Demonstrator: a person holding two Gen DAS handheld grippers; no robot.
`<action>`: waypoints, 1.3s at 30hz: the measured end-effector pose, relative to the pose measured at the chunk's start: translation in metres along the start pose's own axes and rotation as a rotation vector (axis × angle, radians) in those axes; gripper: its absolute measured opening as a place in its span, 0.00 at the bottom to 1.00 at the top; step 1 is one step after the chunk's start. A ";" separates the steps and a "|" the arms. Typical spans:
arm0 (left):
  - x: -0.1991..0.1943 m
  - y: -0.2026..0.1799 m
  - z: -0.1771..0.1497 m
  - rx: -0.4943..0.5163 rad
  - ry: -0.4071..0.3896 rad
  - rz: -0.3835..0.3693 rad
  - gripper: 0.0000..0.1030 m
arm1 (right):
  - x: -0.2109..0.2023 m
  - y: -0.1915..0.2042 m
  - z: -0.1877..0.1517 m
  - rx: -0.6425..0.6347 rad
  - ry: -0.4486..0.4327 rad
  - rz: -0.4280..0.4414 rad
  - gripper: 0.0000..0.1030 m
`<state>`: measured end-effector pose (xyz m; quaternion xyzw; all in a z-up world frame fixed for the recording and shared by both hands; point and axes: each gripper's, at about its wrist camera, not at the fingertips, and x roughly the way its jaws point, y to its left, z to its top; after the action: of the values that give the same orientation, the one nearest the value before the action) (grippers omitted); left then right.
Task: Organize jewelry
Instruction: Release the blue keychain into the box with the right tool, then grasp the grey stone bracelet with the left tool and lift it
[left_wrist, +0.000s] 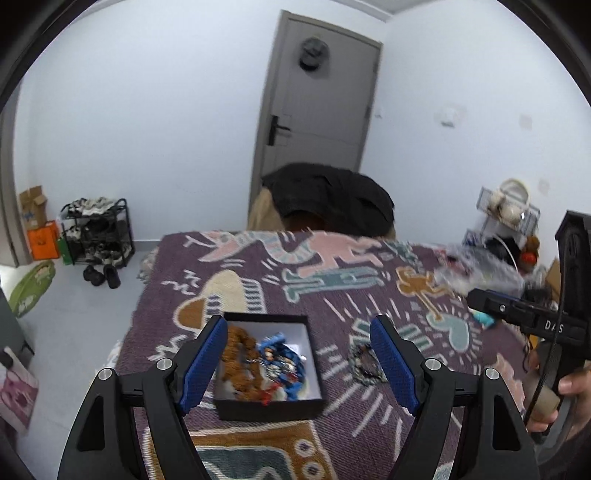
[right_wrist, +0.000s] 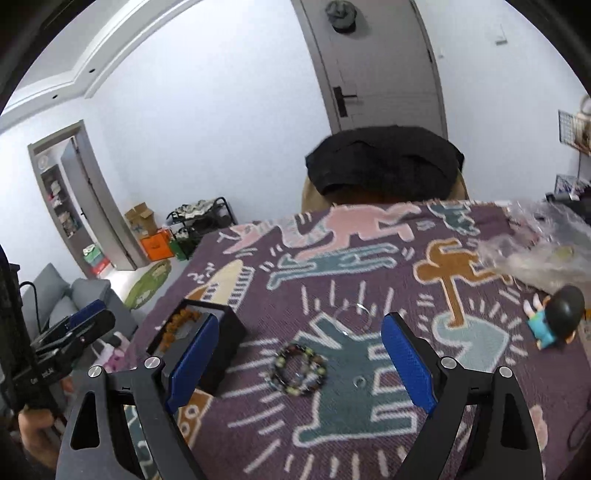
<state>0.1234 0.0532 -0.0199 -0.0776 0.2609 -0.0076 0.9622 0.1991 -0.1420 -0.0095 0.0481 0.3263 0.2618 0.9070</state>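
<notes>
The beaded bracelet (right_wrist: 300, 369), one dark ring of mixed beads, lies on the patterned cloth (right_wrist: 369, 266) just right of the single black box (left_wrist: 271, 369). One small doll (right_wrist: 554, 317) and a clear plastic bag (right_wrist: 535, 258) lie farther right; nothing covers the bracelet. The box holds what may be brown and blue jewelry, blurred. Left gripper (left_wrist: 299, 365) and right gripper (right_wrist: 314, 358) both gape wide, empty.

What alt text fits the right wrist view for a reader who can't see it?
The open right gripper hovers over a dark beaded bracelet lying on a purple patterned blanket. A black square box holding orange beads sits to its left, a small dark-haired doll far right.
</notes>
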 end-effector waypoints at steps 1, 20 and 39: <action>0.003 -0.005 -0.001 0.014 0.013 -0.005 0.78 | 0.000 -0.004 -0.002 0.011 0.006 -0.002 0.87; 0.063 -0.079 -0.008 0.142 0.216 -0.098 0.59 | -0.002 -0.059 -0.037 0.134 0.064 -0.028 0.86; 0.135 -0.113 -0.029 0.116 0.426 -0.193 0.23 | 0.024 -0.091 -0.059 0.232 0.162 -0.026 0.52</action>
<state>0.2279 -0.0703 -0.0951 -0.0434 0.4484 -0.1310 0.8831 0.2181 -0.2128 -0.0929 0.1271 0.4271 0.2138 0.8693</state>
